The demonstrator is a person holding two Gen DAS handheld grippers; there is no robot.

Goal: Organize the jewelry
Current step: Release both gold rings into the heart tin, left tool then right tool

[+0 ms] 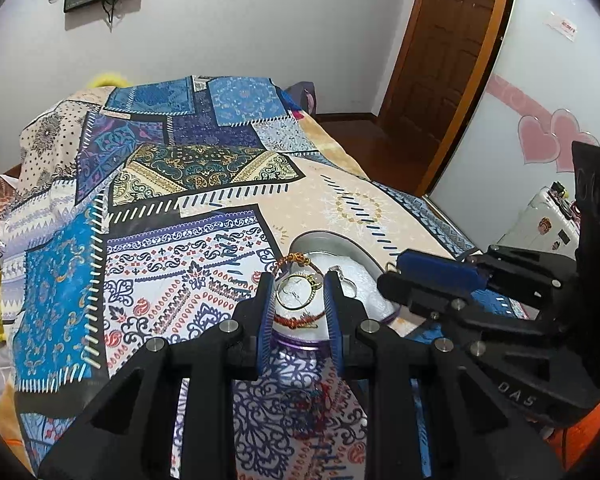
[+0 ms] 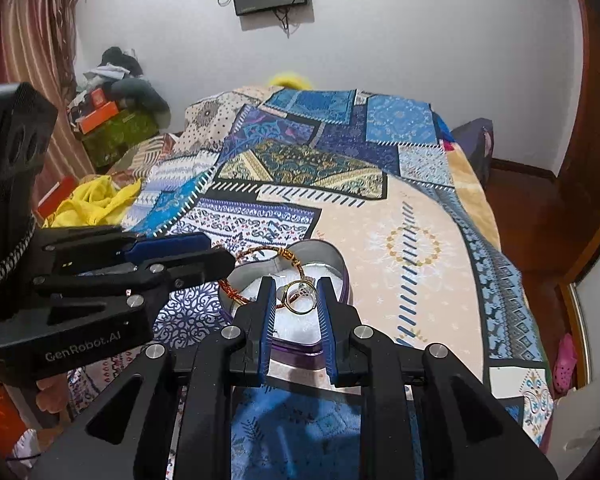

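Observation:
A heart-shaped metal tin (image 1: 360, 250) with white padding lies on the patterned bedspread; it also shows in the right wrist view (image 2: 336, 260). A gold ring (image 1: 298, 292) lies on the padding and shows in the right wrist view too (image 2: 300, 298). A red-and-gold braided bracelet (image 1: 296, 322) drapes over the tin's rim, seen again in the right wrist view (image 2: 256, 252). My left gripper (image 1: 299, 300) is open, its fingers on either side of the ring above the tin. My right gripper (image 2: 297, 300) is open, also framing the ring. Neither holds anything.
The bedspread (image 1: 180, 240) covers the whole bed. Another string of jewelry (image 1: 312, 400) lies on the cloth under my left gripper. Yellow cloth (image 2: 96, 200) and boxes (image 2: 112, 128) sit at the bed's left. A wooden door (image 1: 448, 48) stands far right.

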